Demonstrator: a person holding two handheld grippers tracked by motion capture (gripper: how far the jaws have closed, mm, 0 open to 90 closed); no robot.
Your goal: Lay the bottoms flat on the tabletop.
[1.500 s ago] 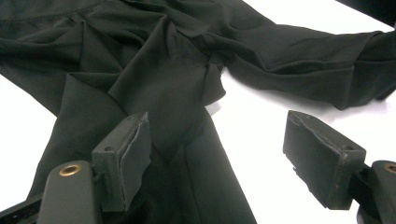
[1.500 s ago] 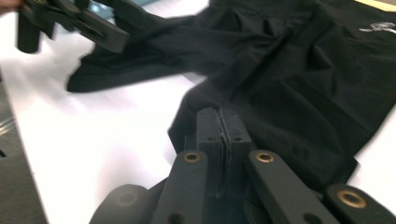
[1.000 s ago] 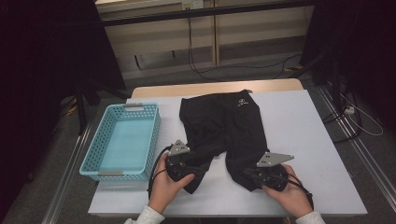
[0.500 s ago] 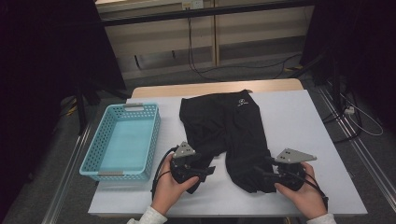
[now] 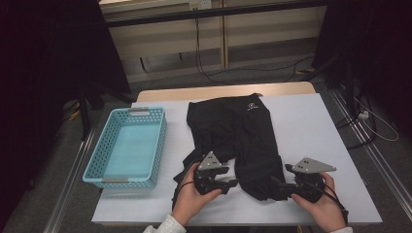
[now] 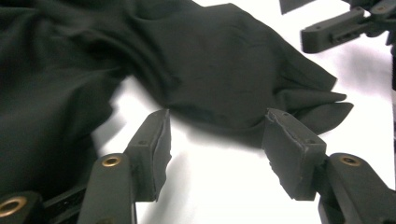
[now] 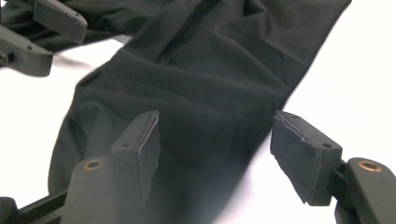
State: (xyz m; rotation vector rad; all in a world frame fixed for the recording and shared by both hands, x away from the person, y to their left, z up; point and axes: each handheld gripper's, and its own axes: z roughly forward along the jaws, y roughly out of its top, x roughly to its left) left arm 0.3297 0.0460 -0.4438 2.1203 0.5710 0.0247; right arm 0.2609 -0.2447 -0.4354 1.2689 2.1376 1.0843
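Jaws on my left gripper (image 6: pixel 215 140) just narrowing, right gripper (image 7: pixel 215 154) just widening, both empty over black trousers (image 5: pixel 243 141): limp, light cloth, so I'd pinch the leg hems.

I'm seeing black pants (image 5: pixel 238 141) lying flat on the white table (image 5: pixel 316 126), waistband at the far end with a small white logo, legs pointing toward me. The cloth is sitting rumpled at the near leg ends, just right of the blue basket (image 5: pixel 127 145).
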